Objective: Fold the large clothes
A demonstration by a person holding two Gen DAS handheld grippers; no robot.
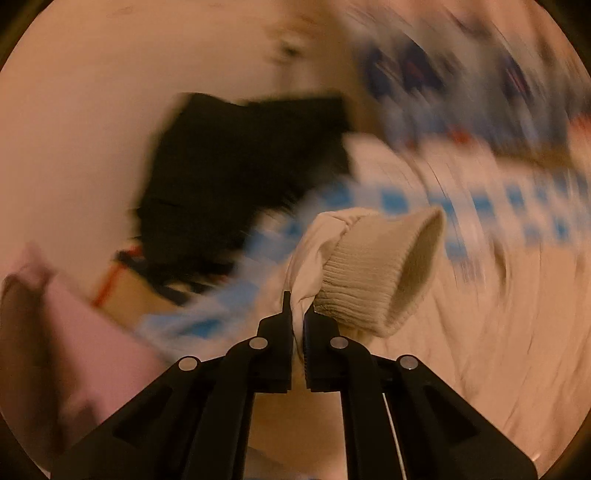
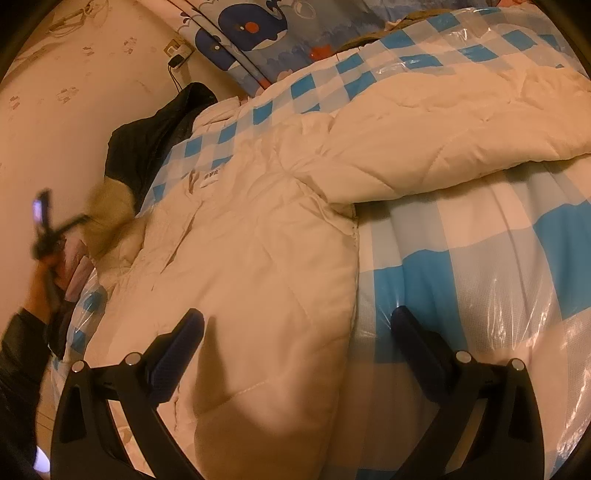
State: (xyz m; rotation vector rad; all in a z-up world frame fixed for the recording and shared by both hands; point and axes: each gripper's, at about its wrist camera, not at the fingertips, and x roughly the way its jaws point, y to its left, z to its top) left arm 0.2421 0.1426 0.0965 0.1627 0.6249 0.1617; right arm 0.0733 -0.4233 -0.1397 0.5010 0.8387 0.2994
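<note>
I'm pinching the white jacket's (image 2: pixel 258 236) ribbed cuff (image 1: pixel 380 269) in my left gripper (image 1: pixel 298 317) to fold the sleeve; right gripper (image 2: pixel 295 343) is hovering wide open.

One white padded jacket (image 2: pixel 258 258), with one ribbed knit cuff (image 1: pixel 376 273) in view. One blue-and-white checked cover under clear plastic (image 2: pixel 480 258). One black garment (image 2: pixel 147 147) by the wall. One whale-print panel (image 2: pixel 255 29). One wall socket (image 2: pixel 177 51) with one cable. Two grippers: left gripper (image 1: pixel 299 325), right gripper (image 2: pixel 299 343).
</note>
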